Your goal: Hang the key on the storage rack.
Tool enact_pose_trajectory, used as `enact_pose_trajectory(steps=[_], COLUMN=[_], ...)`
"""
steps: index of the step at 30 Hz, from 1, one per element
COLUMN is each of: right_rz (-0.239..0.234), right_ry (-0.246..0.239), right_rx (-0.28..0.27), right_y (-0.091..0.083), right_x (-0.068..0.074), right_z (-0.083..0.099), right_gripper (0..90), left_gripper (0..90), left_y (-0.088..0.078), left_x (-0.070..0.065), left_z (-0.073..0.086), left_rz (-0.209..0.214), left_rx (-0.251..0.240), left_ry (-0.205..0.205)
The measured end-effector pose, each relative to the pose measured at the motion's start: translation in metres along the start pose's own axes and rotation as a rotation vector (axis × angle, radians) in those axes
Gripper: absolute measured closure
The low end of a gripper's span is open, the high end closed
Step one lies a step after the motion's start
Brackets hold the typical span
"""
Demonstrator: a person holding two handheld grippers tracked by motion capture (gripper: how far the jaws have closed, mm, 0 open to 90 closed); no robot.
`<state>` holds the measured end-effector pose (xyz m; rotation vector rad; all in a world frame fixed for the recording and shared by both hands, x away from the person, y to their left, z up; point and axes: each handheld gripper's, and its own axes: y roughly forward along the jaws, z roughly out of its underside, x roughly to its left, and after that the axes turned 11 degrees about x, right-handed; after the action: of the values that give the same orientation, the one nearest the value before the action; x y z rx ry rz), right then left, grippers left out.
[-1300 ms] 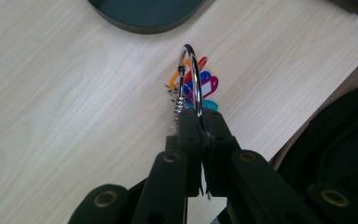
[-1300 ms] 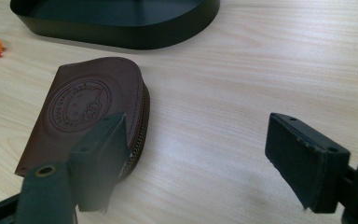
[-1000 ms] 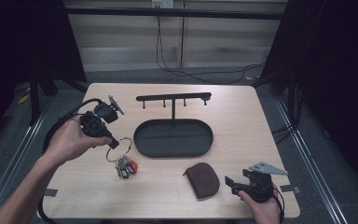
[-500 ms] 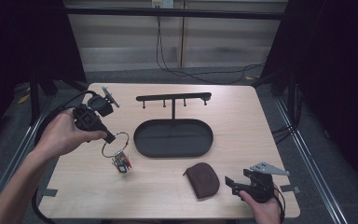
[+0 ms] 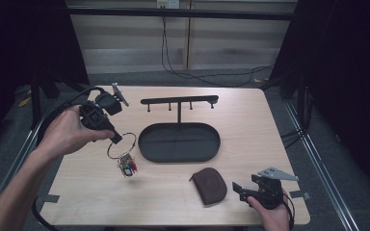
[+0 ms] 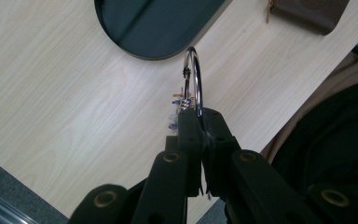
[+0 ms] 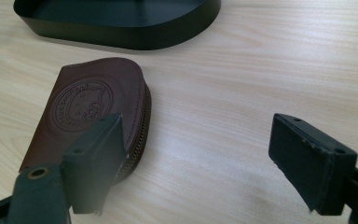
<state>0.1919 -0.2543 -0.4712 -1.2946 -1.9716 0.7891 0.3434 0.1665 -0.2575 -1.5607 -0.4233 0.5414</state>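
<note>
Left gripper view: our left gripper [image 6: 199,122] has its jaws clamped on a metal key ring [image 6: 193,79], keys dangling above the counter [image 5: 173,192]. Our right gripper [image 7: 209,158] rests jaws apart beside a brown pouch [image 7: 91,109]; its round embossed writing is unreadable.

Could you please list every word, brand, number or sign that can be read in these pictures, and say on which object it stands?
Brown leather pouch: a round embossed stamp with a ring of letters and a figure in the middle; the letters are too faint and slanted to read.
Key ring with its small colored tags: any marks are too small and blurred to read.
Black tray, hook rack and table: no text visible.
</note>
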Motion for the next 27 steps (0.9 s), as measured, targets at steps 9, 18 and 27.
enact_pose_trajectory(steps=[9, 18, 27], right_rz=[0.000, 0.000, -0.001], right_ry=[-0.003, -0.006, -0.009], right_rx=[0.003, 0.005, 0.002], right_y=[0.000, 0.001, 0.000], right_x=[0.000, 0.000, 0.001], right_z=[0.000, 0.000, 0.000], right_gripper=[18.5, 18.5, 18.5], left_gripper=[87.7, 87.6, 87.6], left_y=[-0.008, -0.012, -0.007], left_x=[-0.002, -0.003, -0.002], left_z=[-0.019, -0.036, -0.049], left_rz=[-0.014, -0.001, -0.013], left_rx=[0.030, 0.039, 0.042], left_ry=[0.002, 0.003, -0.007])
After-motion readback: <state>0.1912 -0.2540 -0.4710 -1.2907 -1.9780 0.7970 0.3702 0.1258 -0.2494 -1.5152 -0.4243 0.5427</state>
